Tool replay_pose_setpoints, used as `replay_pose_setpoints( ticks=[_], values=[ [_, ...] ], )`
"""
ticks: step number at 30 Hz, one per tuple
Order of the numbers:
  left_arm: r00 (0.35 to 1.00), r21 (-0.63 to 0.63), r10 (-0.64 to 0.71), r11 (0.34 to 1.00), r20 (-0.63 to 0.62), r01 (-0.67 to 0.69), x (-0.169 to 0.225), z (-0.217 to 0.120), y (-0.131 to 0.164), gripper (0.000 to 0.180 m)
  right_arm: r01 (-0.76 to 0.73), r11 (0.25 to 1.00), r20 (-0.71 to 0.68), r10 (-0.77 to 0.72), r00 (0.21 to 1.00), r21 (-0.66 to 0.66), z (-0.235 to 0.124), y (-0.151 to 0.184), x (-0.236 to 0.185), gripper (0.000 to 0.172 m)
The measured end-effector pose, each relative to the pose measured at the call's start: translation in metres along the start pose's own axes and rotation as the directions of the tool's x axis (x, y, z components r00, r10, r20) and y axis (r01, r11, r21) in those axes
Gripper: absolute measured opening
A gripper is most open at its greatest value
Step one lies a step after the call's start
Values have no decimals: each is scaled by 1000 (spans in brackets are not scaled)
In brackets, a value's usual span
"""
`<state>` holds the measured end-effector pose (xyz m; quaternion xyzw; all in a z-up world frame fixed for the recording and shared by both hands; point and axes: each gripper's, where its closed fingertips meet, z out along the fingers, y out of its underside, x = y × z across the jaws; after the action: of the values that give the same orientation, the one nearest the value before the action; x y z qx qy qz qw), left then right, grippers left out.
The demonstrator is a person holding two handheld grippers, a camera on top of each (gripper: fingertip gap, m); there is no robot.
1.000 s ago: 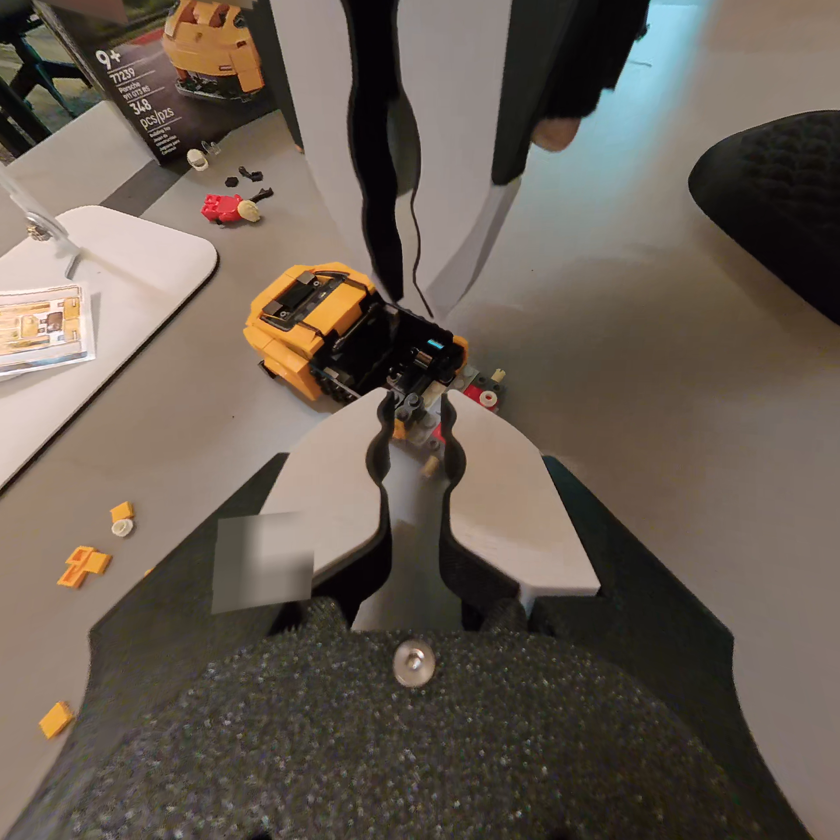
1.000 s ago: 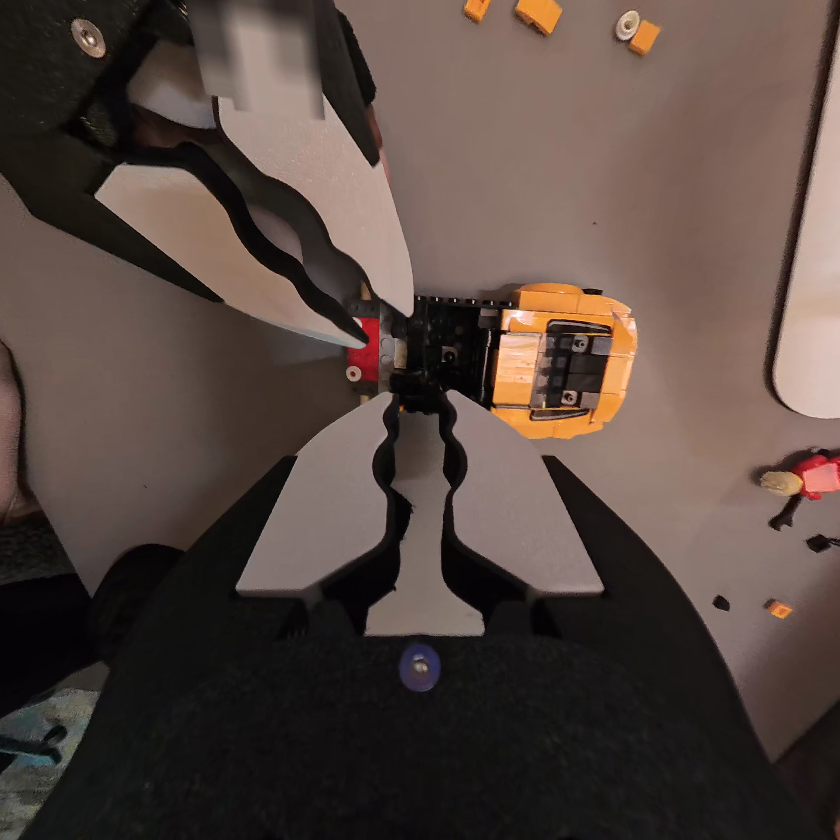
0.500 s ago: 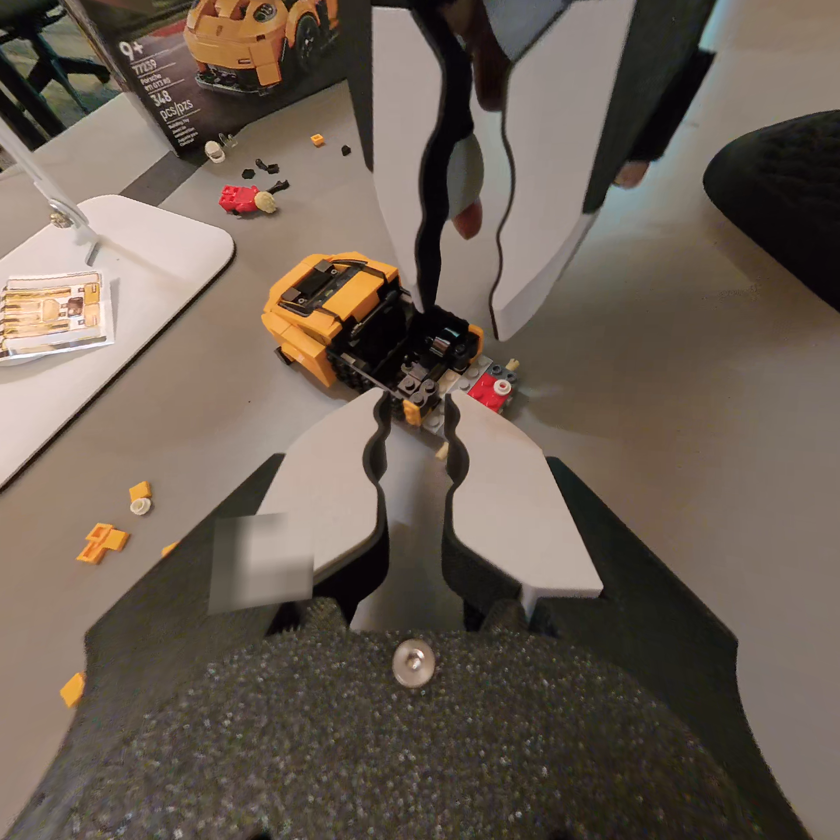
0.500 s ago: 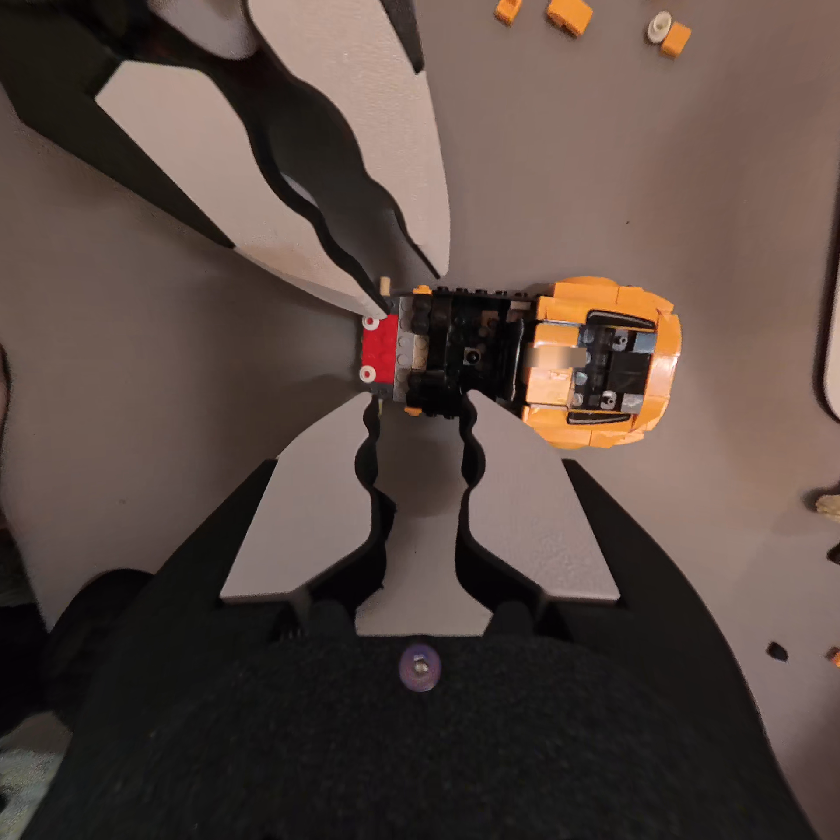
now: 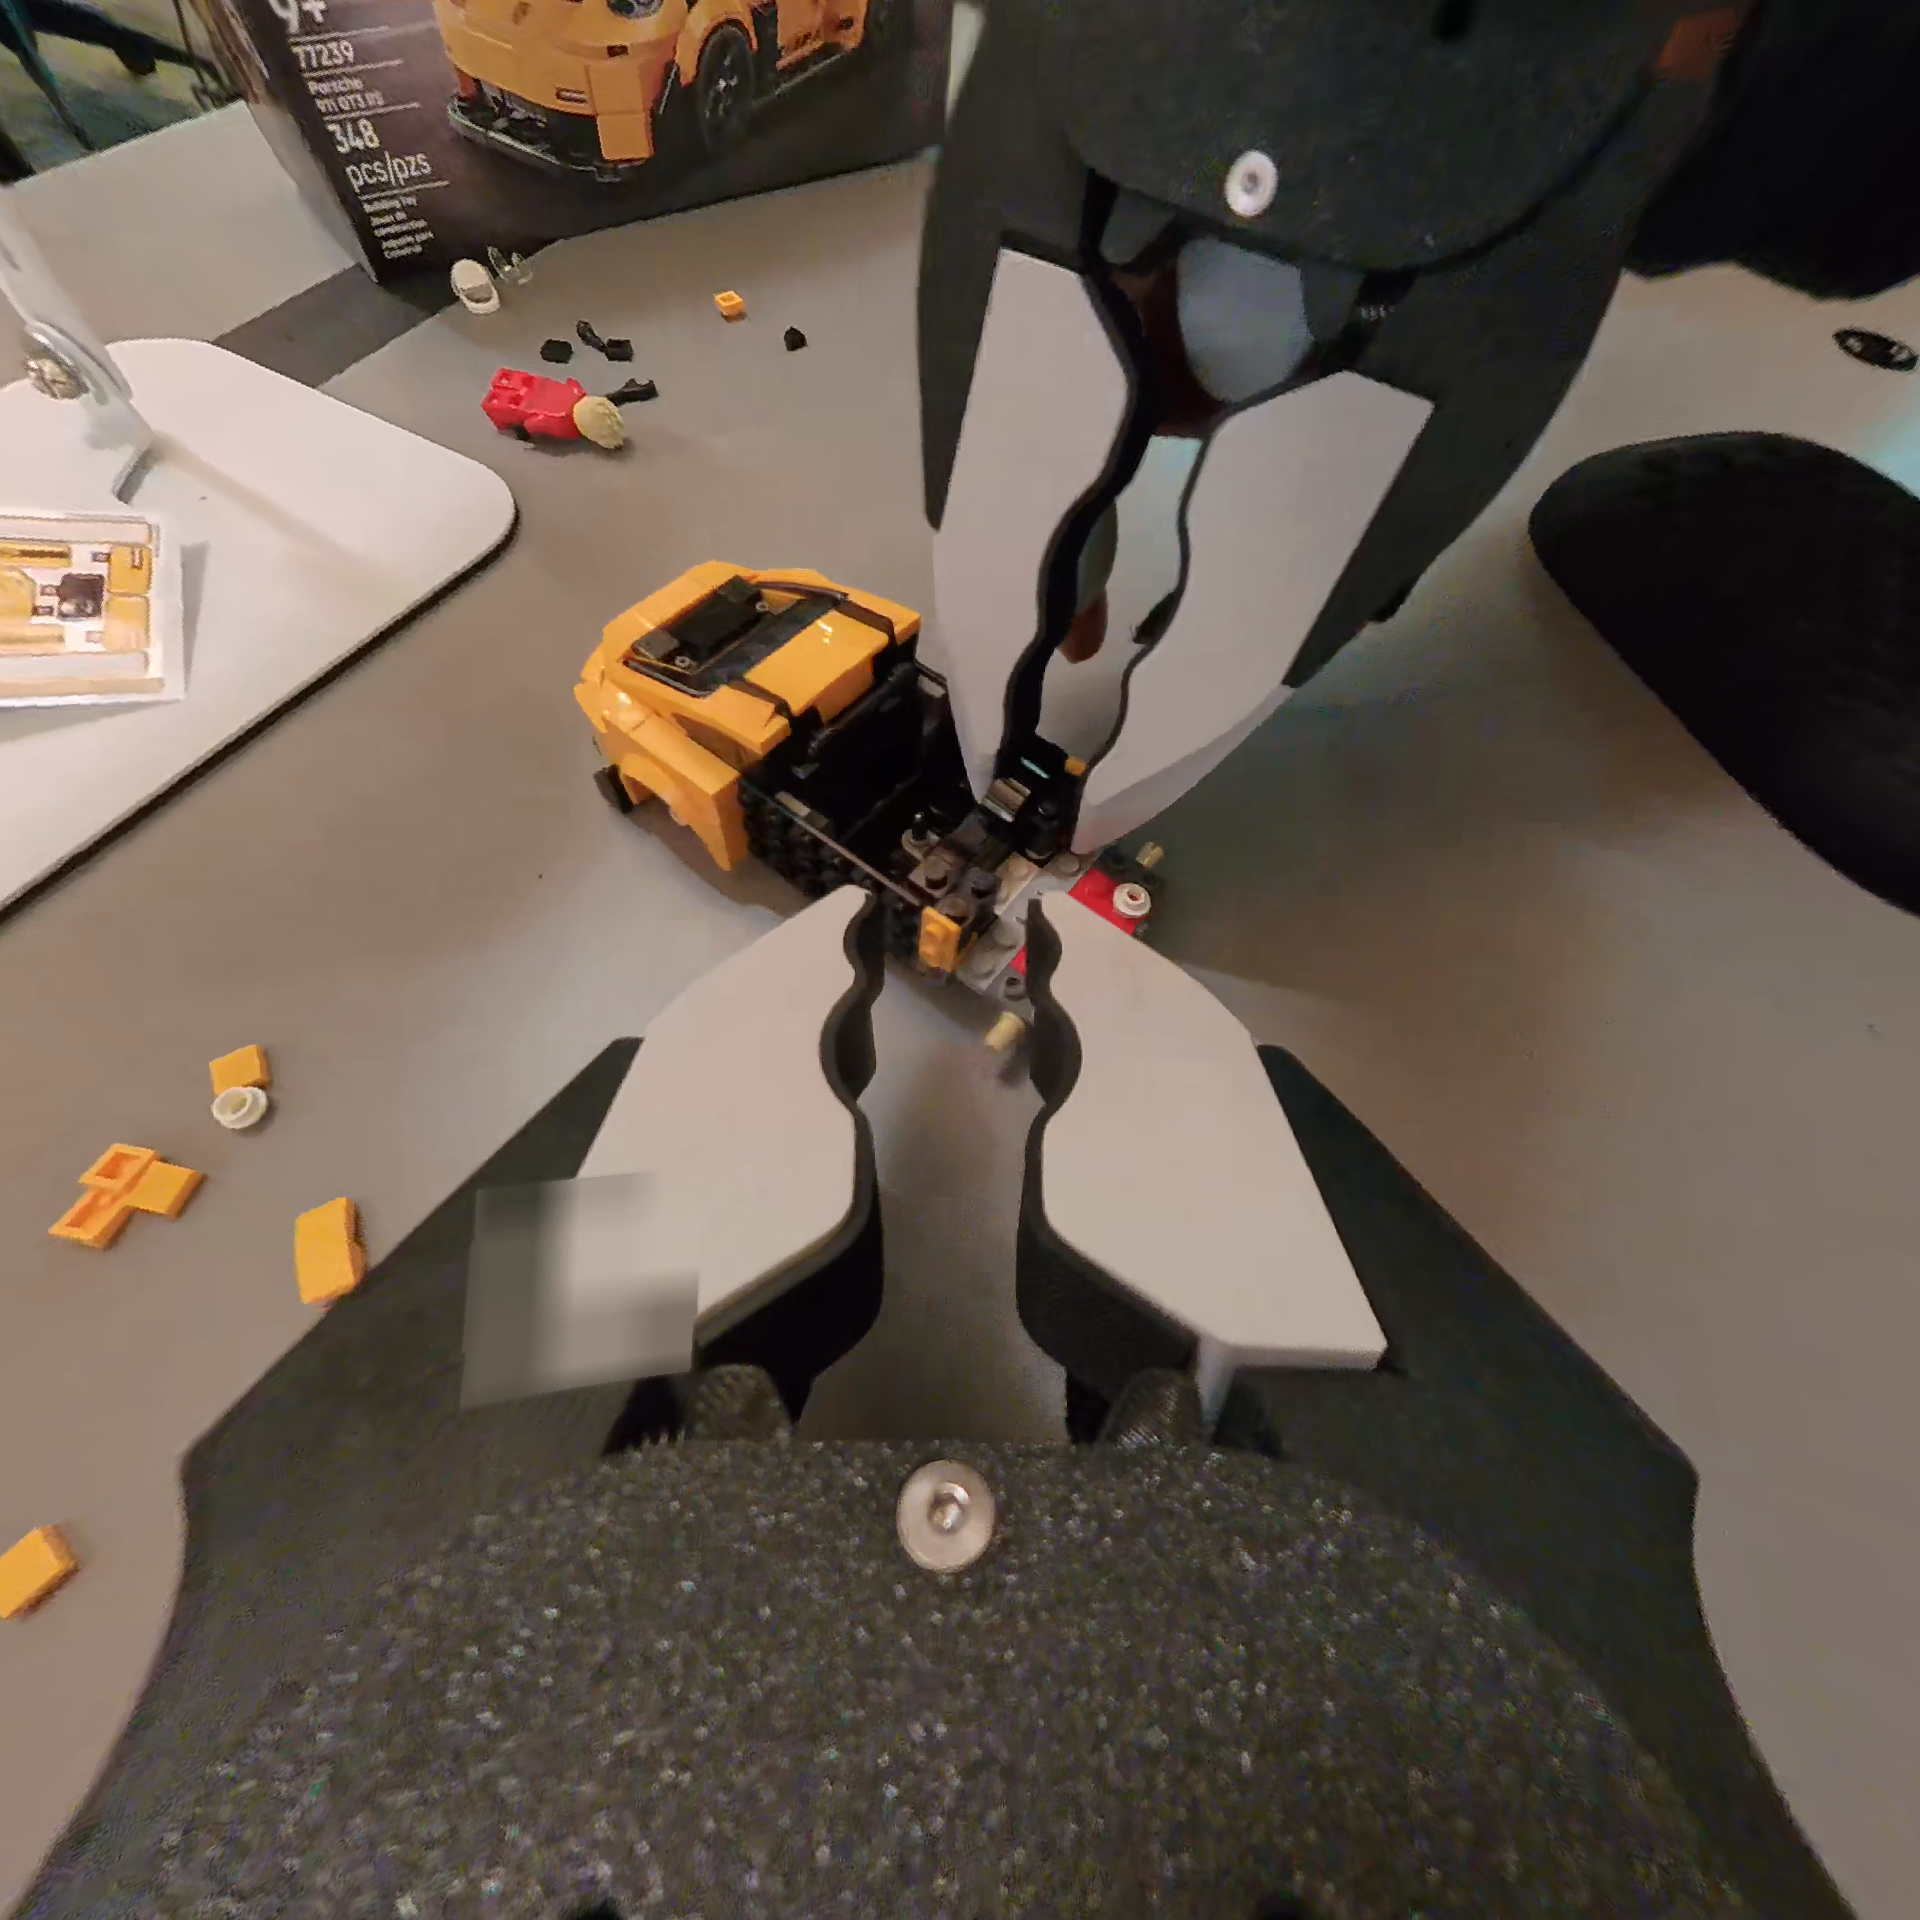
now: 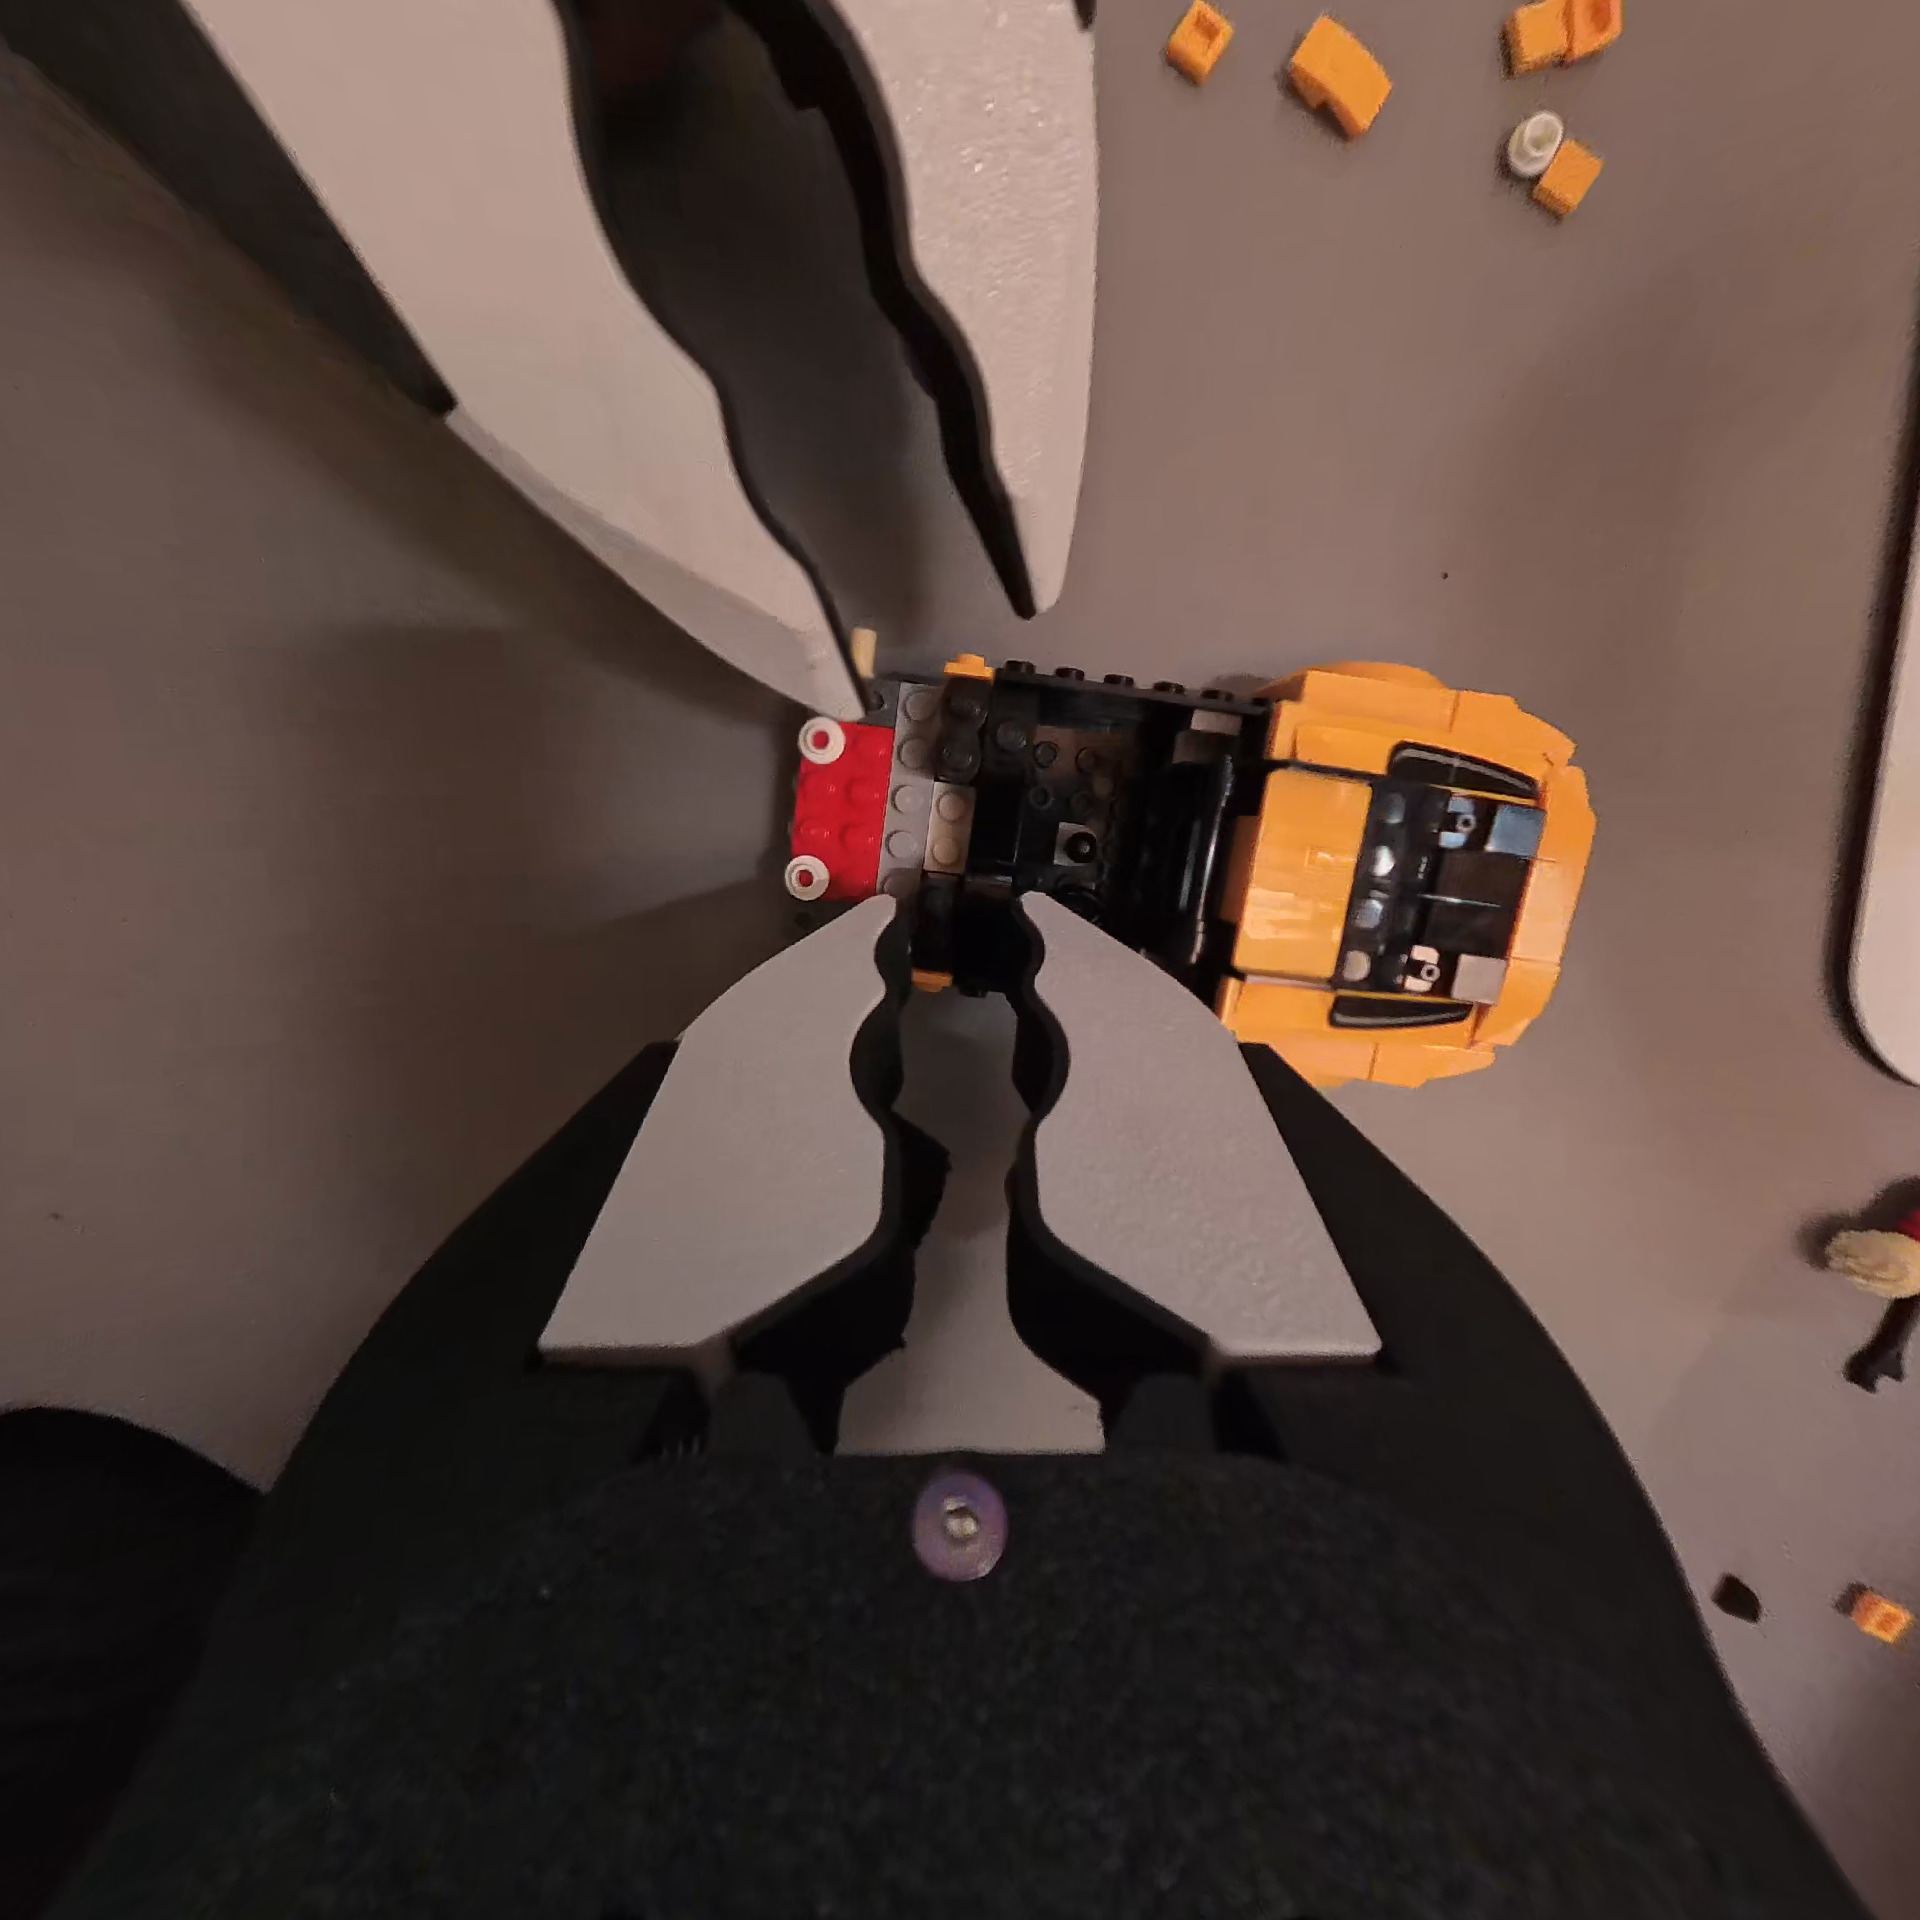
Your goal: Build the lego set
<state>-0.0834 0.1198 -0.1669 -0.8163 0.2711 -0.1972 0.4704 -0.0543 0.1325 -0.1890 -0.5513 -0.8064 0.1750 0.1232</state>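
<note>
LEFT JAWS: We are seeing the left gripper standing open at the bare end of the toy car, wider than a second ago; its fingertips are flanking an orange brick and grey plates with a gap on each side, and nothing is being held. The right wrist view is showing the same open jaws, one tip just beside the corner by a small cream peg.

RIGHT JAWS: The right gripper is closing on the black side section of the car's chassis; half a second ago its jaws were spread wider and standing just off the car, and now both fingers are lying against that black block. From the left wrist view it is reaching down over the car with its tips in the black middle part.

CAR: The car is sitting on the grey desk, its orange bodywork at one end and a red plate at the other. It is lying much where it lay before, slightly turned.

SURROUNDINGS: Loose orange pieces are lying to the left on the desk, a red toy figure and small black bits are lying farther back near the dark box, and a white pad is carrying a printed sheet.
</note>
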Motion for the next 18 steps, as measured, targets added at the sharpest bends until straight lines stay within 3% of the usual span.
replay_pose_setpoints(
  ticks=[6, 18],
  values=[
    [996, 15, -80, 997, -40, 81, -2, -3, -2, 27, 40, 997, -9, -40, 999, 62, -2, 2, -8, 16],
    [989, -63, -93, 994, -115, 86, 13, 0, 9, 30, 86, 995, 4, -86, 996, 59, -11, 14, -32, 16]
  ],
)
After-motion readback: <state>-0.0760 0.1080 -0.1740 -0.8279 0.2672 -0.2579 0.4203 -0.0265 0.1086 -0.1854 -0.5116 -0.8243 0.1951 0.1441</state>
